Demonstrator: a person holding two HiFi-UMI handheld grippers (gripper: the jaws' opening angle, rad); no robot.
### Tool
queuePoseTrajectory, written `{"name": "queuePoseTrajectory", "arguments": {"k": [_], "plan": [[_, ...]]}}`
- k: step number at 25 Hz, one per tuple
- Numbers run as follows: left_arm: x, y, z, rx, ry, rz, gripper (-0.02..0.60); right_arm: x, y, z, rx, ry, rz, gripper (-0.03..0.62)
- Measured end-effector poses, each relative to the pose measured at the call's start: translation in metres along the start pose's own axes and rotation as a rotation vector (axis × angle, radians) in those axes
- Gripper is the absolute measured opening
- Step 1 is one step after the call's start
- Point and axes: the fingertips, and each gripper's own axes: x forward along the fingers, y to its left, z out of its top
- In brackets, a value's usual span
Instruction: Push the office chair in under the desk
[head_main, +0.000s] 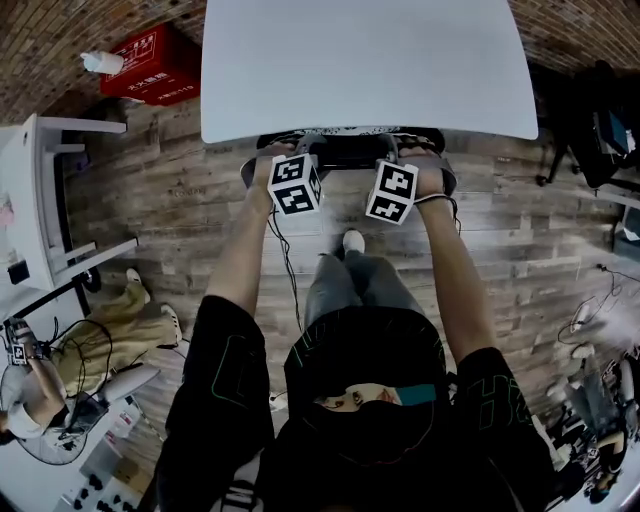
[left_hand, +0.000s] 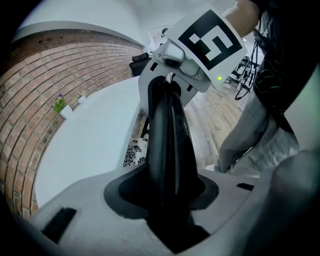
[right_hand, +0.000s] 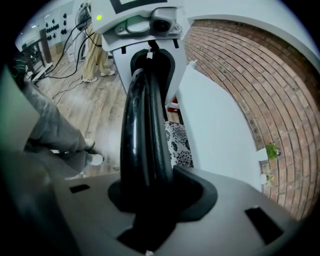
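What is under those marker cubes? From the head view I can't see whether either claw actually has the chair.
Observer: The right claw is closed on the black rim of the chair back.
Operator: And the left one?
Observer: The same rim runs between the jaws of the left claw; whether they press it I cannot tell.
Operator: Anything at the far side?
Observer: A small potted plant by the brick wall, at the desk's far edge.

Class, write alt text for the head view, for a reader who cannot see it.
Seen from above, a person reaches forward, left hand-held gripper and right hand-held gripper straddling the backrest rim of a black office chair mostly hidden under a white desk; wooden floor.
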Motion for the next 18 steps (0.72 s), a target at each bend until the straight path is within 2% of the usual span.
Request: {"name": "queuePoseTrajectory", "arguments": {"k": [12, 18], "plan": [[0.002, 0.016, -0.003, -0.010, 0.002, -0.007, 0.175, 0.006, -0.014, 0.005, -0.002, -0.028, 0.007, 0.123], [0.004, 0.019, -0.005, -0.004, 0.001, 0.002, 0.176, 0.010, -0.017, 0.004, -0.003, -0.018, -0.024, 0.121]]}}
